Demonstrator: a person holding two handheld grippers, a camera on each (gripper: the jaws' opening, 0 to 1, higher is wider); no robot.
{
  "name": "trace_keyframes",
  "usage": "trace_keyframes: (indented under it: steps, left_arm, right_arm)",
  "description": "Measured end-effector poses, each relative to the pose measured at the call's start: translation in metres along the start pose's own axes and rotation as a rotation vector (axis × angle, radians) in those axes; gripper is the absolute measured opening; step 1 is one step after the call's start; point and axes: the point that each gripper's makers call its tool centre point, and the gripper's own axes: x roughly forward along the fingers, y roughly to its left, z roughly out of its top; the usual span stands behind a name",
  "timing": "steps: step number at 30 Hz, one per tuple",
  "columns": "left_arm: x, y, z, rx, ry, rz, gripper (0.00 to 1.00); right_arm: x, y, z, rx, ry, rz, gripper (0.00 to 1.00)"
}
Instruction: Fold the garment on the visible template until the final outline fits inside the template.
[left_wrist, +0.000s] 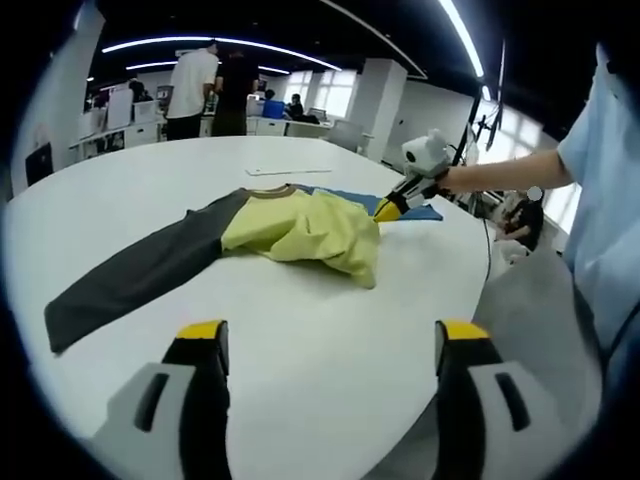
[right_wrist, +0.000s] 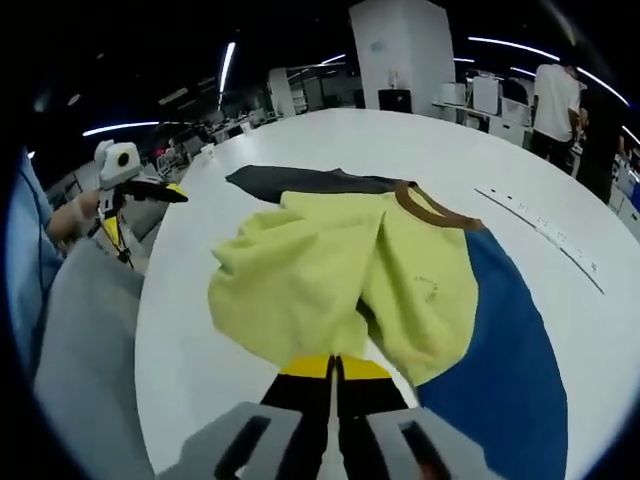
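The garment (right_wrist: 330, 270) is soft matt cloth, its yellow-green body rumpled into loose folds, with a darker ribbed-looking brown band at the collar (right_wrist: 432, 208). Its sleeve (left_wrist: 140, 270) is a dark grey cloth, flat and dull. The blue template (right_wrist: 510, 350) under it looks like a thin, smooth, matt sheet. The table (left_wrist: 330, 350) is white, smooth and faintly glossy, catching a soft sheen from the ceiling lights. The left hand-held gripper (left_wrist: 330, 340) has grey hard plastic jaws with yellow tips and black matt inner faces. The right hand-held gripper (right_wrist: 333, 368) shows the same grey plastic, yellow and black.
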Motion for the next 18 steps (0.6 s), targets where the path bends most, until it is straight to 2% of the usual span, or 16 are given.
trace_keyframes:
  steps: [5, 18]
  left_arm:
    - [0.003, -0.004, -0.001, 0.004, 0.003, -0.016, 0.82]
    - [0.011, -0.014, 0.001, 0.022, 0.011, -0.060, 0.82]
  right_arm:
    - [-0.014, 0.019, -0.007, 0.007, -0.019, 0.002, 0.00]
    - [-0.042, 0.060, -0.048, 0.110, -0.043, -0.017, 0.00]
